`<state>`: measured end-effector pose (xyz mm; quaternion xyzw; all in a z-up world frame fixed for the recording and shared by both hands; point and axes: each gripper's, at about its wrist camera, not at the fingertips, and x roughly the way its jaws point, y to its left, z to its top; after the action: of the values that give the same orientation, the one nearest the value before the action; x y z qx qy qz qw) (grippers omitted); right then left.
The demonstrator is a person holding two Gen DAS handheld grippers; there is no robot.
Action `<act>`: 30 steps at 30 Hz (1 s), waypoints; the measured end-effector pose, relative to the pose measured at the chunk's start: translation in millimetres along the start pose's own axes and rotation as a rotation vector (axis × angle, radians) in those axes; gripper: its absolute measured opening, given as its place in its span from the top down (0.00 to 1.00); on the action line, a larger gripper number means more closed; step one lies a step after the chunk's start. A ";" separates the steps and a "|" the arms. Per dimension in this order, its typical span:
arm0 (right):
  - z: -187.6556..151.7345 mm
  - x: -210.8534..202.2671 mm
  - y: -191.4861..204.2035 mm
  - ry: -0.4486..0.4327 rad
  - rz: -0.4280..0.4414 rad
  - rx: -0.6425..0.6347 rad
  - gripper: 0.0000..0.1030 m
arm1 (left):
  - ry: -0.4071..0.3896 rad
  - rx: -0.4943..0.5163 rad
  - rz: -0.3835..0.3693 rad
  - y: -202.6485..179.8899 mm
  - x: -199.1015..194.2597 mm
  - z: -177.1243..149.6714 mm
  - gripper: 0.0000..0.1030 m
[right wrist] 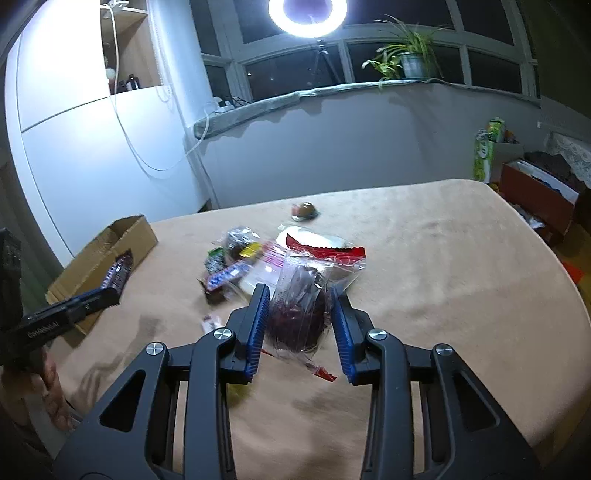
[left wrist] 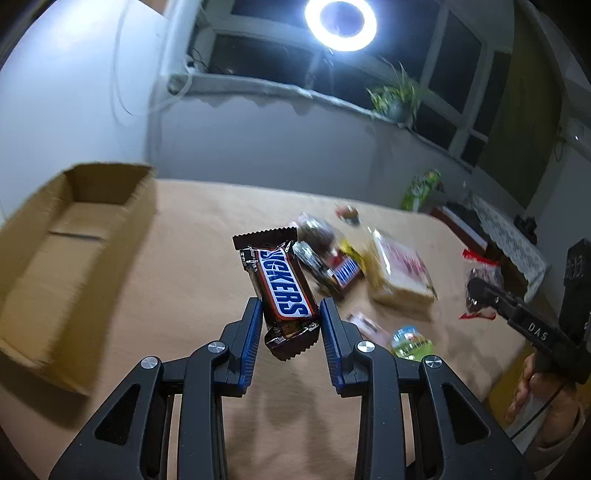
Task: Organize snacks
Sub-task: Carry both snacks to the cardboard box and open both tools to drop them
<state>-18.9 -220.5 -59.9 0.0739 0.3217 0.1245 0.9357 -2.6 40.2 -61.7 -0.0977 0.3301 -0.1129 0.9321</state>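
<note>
Tan cloth covers the worktop (right wrist: 443, 258), with a ring light (left wrist: 340, 23) and a potted plant (right wrist: 410, 55) on the sill behind. On the left, an open cardboard box (left wrist: 74, 236) sits on the cloth. The left tongs (left wrist: 290, 325) pinch a chocolate bar (left wrist: 280, 284) by its lower end, holding it lifted and tilted just right of the box. The right tongs (right wrist: 297, 317) are closed on a clear bag of dark red snacks (right wrist: 303, 306) with a red top strip, raised above the cloth. Between the two, a loose pile of snacks (right wrist: 240, 262) lies on the worktop, blurred. A small brown round snack (right wrist: 306, 211) sits apart beyond it.
</note>
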 end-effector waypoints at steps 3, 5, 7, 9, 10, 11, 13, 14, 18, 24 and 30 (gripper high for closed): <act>10.1 2.0 21.4 -0.010 0.029 -0.030 0.66 | -0.046 -0.005 0.042 18.6 -18.0 9.6 0.71; 18.2 5.9 39.8 -0.015 0.055 -0.060 0.66 | -0.071 -0.018 0.072 33.5 -27.9 14.7 0.71; 27.8 11.8 64.5 -0.018 0.097 -0.096 0.66 | -0.089 -0.026 0.112 51.3 -36.3 19.2 0.71; 36.1 18.8 93.1 -0.019 0.146 -0.138 0.66 | -0.105 -0.041 0.153 69.5 -43.5 21.9 0.71; 39.6 22.0 107.9 -0.022 0.171 -0.156 0.66 | -0.110 -0.053 0.170 79.4 -46.2 22.7 0.71; 43.0 24.8 122.3 -0.024 0.197 -0.173 0.66 | -0.115 -0.066 0.184 88.1 -48.9 24.0 0.71; 49.6 33.4 155.5 -0.023 0.259 -0.213 0.66 | -0.123 -0.086 0.216 104.3 -53.5 24.6 0.71; 50.3 36.7 168.0 -0.021 0.279 -0.228 0.66 | -0.128 -0.095 0.230 113.5 -57.2 23.8 0.71; 52.2 56.0 226.5 -0.006 0.366 -0.301 0.66 | -0.133 -0.129 0.271 139.6 -64.4 21.1 0.71; 44.1 85.7 288.1 0.034 0.450 -0.374 0.66 | -0.132 -0.174 0.311 167.3 -70.0 13.2 0.71; 30.7 118.2 323.9 0.089 0.484 -0.418 0.66 | -0.101 -0.216 0.311 188.8 -61.6 6.4 0.71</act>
<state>30.1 121.2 -34.2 -0.0512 0.3027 0.4099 0.8589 -17.4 238.2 -68.7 -0.1502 0.3040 0.0736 0.9379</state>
